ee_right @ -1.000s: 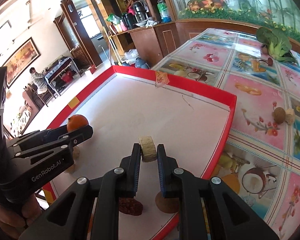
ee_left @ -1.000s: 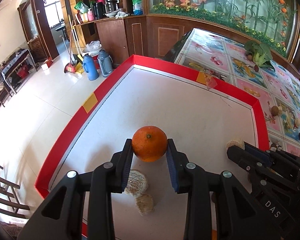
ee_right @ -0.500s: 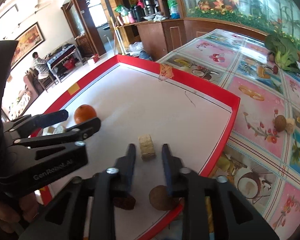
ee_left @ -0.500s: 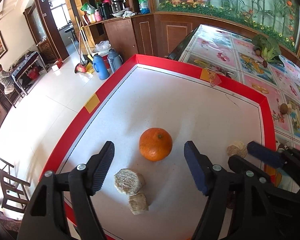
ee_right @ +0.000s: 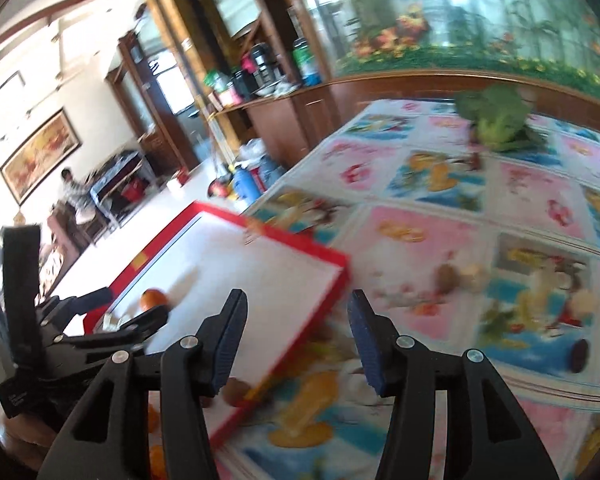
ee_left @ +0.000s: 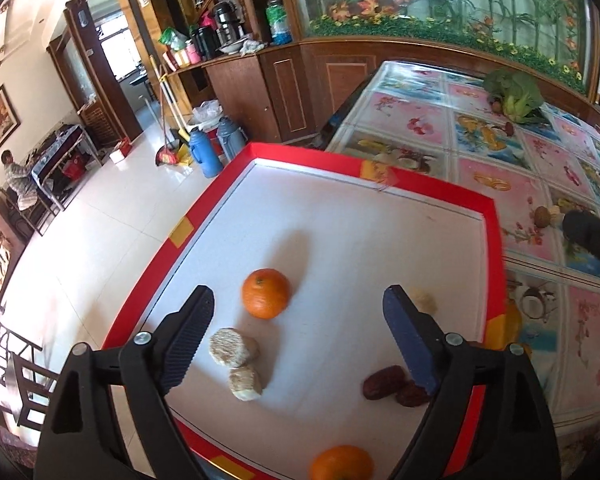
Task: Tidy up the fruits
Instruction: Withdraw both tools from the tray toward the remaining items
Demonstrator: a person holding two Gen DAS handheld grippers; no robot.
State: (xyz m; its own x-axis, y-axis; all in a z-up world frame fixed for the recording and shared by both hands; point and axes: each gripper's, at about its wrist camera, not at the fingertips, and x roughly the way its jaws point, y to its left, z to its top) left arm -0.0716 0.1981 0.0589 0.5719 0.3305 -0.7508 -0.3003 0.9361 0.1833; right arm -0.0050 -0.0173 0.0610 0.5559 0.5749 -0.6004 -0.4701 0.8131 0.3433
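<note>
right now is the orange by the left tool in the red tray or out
In: the orange rests on the white floor of the red tray, free between the open left tool.

I see a white board with a red border [ee_left: 440, 196] lying on a table covered by a fruit-print cloth [ee_left: 540, 168]. On the board, taking the orange [ee_left: 265, 293] as landmark: 2 pale cut chunks [ee_left: 233, 347] sit just nearer than it, 2 dark dates [ee_left: 384, 377] nearer and rightward, a second orange [ee_left: 341, 462] at the near edge. On the cloth, leafy greens [ee_left: 514, 94] lie far beyond it.
</note>
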